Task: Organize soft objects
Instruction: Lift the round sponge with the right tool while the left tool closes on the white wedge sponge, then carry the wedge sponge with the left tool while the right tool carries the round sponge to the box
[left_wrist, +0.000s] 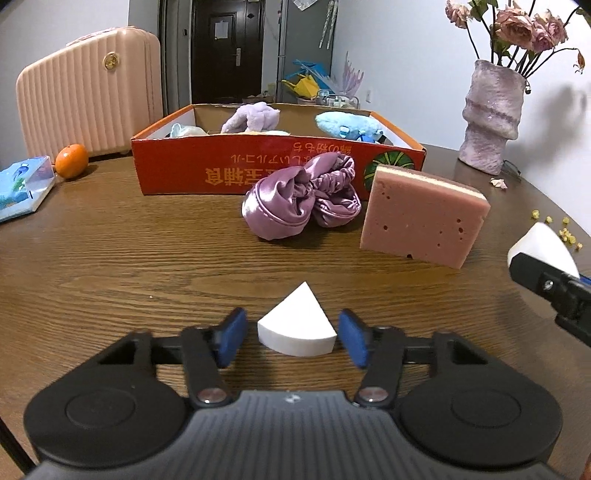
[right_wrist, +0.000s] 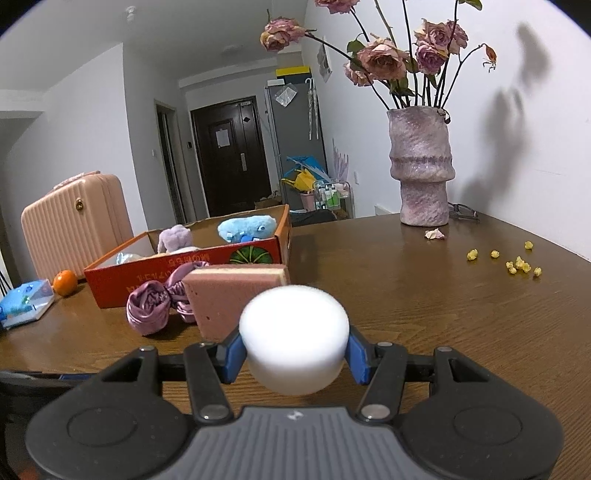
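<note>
A white wedge sponge (left_wrist: 297, 328) is flanked on the wooden table (left_wrist: 110, 258) by the blue pads of the left gripper (left_wrist: 291, 338); narrow gaps are seen on both sides, so nothing is gripped. A second white sponge (right_wrist: 294, 338) is clamped between the right gripper (right_wrist: 294, 350) pads (lifted clear of the table). Beyond, a pink sponge block (left_wrist: 421, 218) and a purple satin bonnet (left_wrist: 301, 197) are set before the orange box (left_wrist: 258, 162), where plush toys (left_wrist: 255, 118) are kept.

Pink suitcase (left_wrist: 88, 92), orange (left_wrist: 72, 161), vase w/ roses (right_wrist: 421, 170) on table (left_wrist: 110, 258).
</note>
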